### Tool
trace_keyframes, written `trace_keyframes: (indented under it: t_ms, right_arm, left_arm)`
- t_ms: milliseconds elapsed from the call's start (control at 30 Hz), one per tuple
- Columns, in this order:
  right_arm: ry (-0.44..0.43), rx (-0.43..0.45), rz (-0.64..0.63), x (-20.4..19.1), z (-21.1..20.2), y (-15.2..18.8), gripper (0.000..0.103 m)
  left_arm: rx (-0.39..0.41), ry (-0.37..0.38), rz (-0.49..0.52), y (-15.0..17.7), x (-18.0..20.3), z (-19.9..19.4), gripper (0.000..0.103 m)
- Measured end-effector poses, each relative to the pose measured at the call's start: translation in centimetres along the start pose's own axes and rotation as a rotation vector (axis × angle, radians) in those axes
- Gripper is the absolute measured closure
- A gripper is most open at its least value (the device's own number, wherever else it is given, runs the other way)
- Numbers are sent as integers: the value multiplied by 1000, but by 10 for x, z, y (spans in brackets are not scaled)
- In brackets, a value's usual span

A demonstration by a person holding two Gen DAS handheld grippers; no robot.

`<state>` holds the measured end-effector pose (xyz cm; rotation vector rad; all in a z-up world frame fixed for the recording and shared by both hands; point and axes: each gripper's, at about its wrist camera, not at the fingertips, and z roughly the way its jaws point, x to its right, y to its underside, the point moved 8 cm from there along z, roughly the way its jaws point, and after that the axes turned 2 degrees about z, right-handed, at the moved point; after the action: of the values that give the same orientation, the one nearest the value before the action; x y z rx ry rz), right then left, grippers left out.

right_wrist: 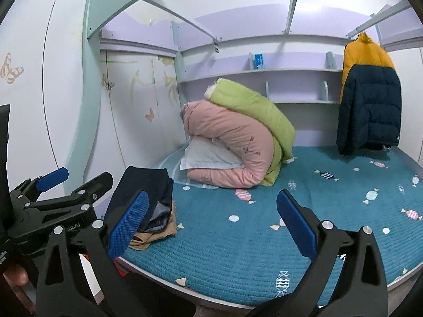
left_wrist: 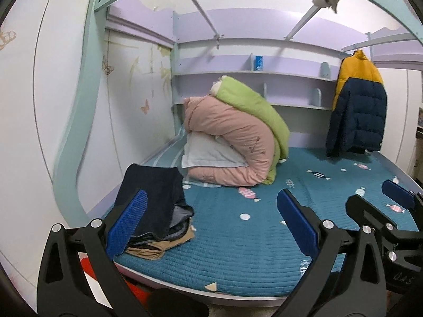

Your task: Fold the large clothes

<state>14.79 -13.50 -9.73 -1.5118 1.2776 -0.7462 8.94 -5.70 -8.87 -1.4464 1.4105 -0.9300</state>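
A stack of folded clothes [left_wrist: 156,206], dark navy on top and tan at the bottom, lies at the bed's near left corner; it also shows in the right wrist view [right_wrist: 148,198]. A yellow and navy puffer jacket [left_wrist: 357,105] hangs at the far right, seen too in the right wrist view [right_wrist: 370,97]. My left gripper [left_wrist: 211,219] is open and empty, held over the bed's front edge. My right gripper [right_wrist: 211,219] is open and empty beside it. The right gripper shows in the left wrist view [left_wrist: 396,206].
A teal quilted mattress [left_wrist: 251,251] covers the bed. A folded pink and green duvet [left_wrist: 238,137] with a pale pillow [left_wrist: 208,153] is piled at the back. Shelves [left_wrist: 251,74] run along the headboard. White wardrobe doors [left_wrist: 39,105] stand on the left.
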Motion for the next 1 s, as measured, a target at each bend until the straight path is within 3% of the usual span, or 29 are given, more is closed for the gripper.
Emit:
trace_keyframes:
  t_ms: [500,1000]
  right_arm:
    - [10,54,-27,-1,-17,-5,9]
    - [6,48,-20,6,-18,-8,9]
  left_arm:
    - [75,-42,18,-9,6,-23,4]
    - [79,-48,20,-9,10,-21,4]
